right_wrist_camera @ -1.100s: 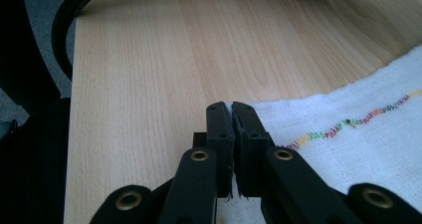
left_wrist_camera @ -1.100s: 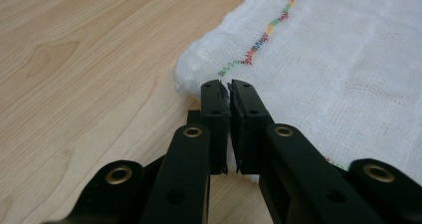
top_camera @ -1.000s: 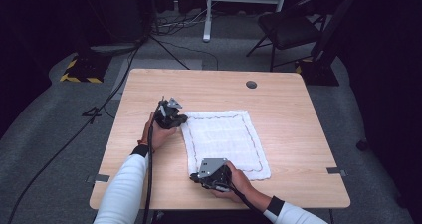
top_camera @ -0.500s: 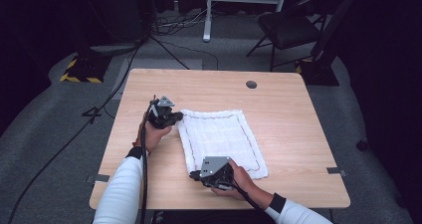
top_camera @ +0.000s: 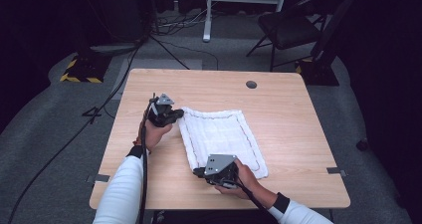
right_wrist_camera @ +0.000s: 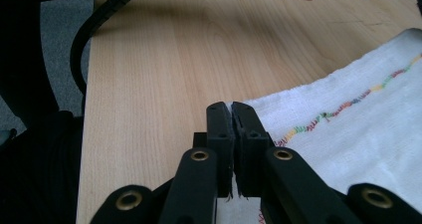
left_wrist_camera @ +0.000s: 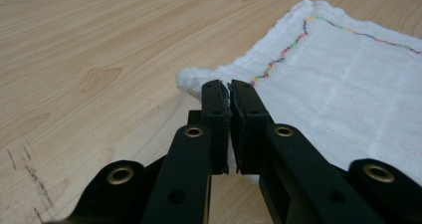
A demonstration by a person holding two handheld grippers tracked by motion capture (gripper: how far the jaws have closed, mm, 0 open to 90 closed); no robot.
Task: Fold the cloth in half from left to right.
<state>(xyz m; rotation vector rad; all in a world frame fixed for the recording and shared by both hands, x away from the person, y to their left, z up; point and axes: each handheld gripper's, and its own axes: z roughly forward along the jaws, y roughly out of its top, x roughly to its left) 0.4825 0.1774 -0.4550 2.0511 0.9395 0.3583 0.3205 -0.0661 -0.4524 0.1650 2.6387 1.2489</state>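
A white towel (top_camera: 221, 139) with multicoloured stitching along its border lies flat in the middle of the wooden table (top_camera: 283, 104). My left gripper (top_camera: 177, 115) is at the towel's far left corner, its jaws shut on that corner (left_wrist_camera: 199, 82). My right gripper (top_camera: 199, 172) is at the near left corner, and there too the jaws are shut with the white towel edge (right_wrist_camera: 249, 104) pinched between them. The stitched border (right_wrist_camera: 348, 105) runs off to the right of the right gripper's jaws.
A round dark grommet (top_camera: 251, 84) sits in the table near its far edge. Behind the table stand a black chair (top_camera: 293, 30), a white frame (top_camera: 206, 15) and cables on the grey floor. A black cable (top_camera: 144, 174) trails from the left gripper along the sleeve.
The left gripper has shifted slightly toward the table's far edge at the towel's far left corner. The right gripper has held its place at the near corner.
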